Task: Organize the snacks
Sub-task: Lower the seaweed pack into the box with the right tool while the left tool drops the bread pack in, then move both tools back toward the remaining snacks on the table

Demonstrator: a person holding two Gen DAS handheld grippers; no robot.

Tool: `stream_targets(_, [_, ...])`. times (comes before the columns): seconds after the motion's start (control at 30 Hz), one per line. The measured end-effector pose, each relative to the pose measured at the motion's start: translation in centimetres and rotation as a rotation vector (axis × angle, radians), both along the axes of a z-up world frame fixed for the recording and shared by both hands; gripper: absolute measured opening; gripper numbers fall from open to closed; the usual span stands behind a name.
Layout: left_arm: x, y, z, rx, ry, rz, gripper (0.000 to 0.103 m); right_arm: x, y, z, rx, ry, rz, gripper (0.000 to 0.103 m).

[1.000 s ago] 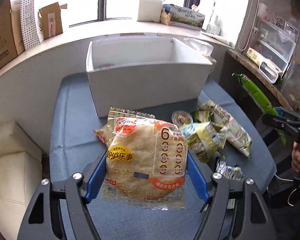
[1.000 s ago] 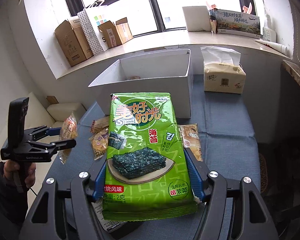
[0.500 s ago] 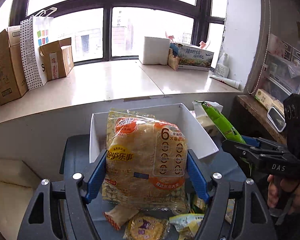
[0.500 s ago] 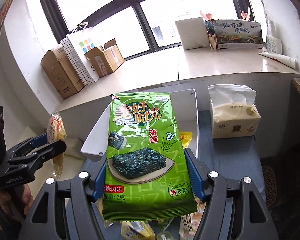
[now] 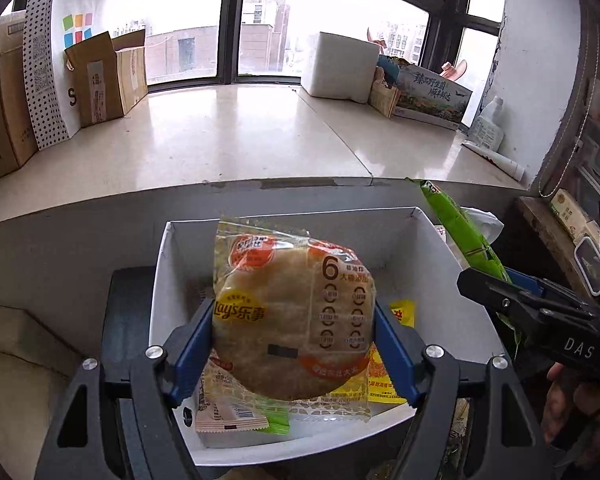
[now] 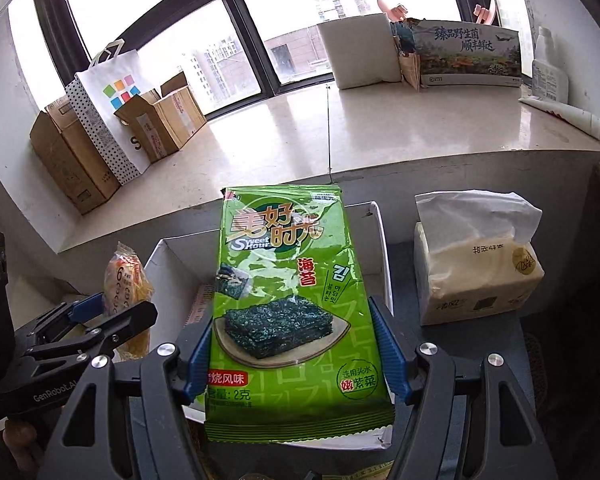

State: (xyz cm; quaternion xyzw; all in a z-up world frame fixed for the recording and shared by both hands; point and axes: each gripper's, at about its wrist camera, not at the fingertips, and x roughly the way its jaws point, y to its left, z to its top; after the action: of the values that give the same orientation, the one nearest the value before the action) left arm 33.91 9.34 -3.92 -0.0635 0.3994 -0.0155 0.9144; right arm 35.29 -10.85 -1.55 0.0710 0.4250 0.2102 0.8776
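My left gripper (image 5: 293, 344) is shut on a clear Lay's snack pack (image 5: 291, 316) with orange print and holds it above the open white box (image 5: 159, 280). My right gripper (image 6: 300, 356) is shut on a green seaweed pack (image 6: 295, 304) and holds it over the same white box (image 6: 374, 248). Several snack packets, among them a yellow one (image 5: 402, 312), lie inside the box. Each gripper shows in the other's view, the right one (image 5: 496, 296) at the box's right side, the left one (image 6: 111, 320) at its left.
A tissue box (image 6: 476, 264) stands right of the white box on the blue table (image 5: 127, 312). Behind runs a wide windowsill (image 5: 239, 136) with cardboard boxes (image 5: 107, 76), a dotted paper bag (image 5: 47, 64) and a white foam block (image 5: 340, 68).
Both grippers rose from the table with their packs and moved forward to above the white box. The loose snacks on the table dropped out of view.
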Motion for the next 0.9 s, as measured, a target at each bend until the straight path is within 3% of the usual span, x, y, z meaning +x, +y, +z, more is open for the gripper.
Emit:
stream_targets(0.03, [0.1, 0.1, -0.4, 0.004, 0.012, -0.006, 0.082, 0.2, 0.1, -0.2, -0.007, 0.002, -0.001, 0.081])
stream_targets(0.07, [0.3, 0.1, -0.7, 0.005, 0.025, -0.011, 0.093, 0.4, 0.2, -0.4, -0.013, 0.011, 0.001, 0.093])
stream_targets(0.1, [0.3, 0.2, -0.9, 0.013, 0.031, -0.005, 0.103, 0.5, 0.2, -0.6, -0.022, 0.020, 0.001, 0.095])
stream_targets(0.23, [-0.1, 1.1, -1.3, -0.013, 0.034, 0.013, 0.103, 0.3, -0.3, -0.8, 0.000, 0.032, 0.005, 0.095])
stream_targets(0.57, [-1.4, 1.2, -0.7, -0.010, 0.023, 0.025, 0.103, -1.6, -1.2, 1.4, 0.036, -0.041, 0.021, 0.095])
stream_targets(0.7, [-3.7, 1.0, 0.3, -0.005, -0.010, 0.011, 0.103, -3.3, -2.5, 2.6, 0.070, -0.060, 0.036, 0.095])
stream_targets(0.77, [-5.3, 0.8, 0.8, -0.002, -0.022, 0.003, 0.103, -4.4, -3.5, 3.2, 0.096, -0.070, 0.040, 0.103])
stream_targets(0.9, [-9.1, 0.6, 1.7, -0.006, -0.052, -0.024, 0.103, -7.5, -6.1, 4.1, 0.132, -0.100, 0.048, 0.103])
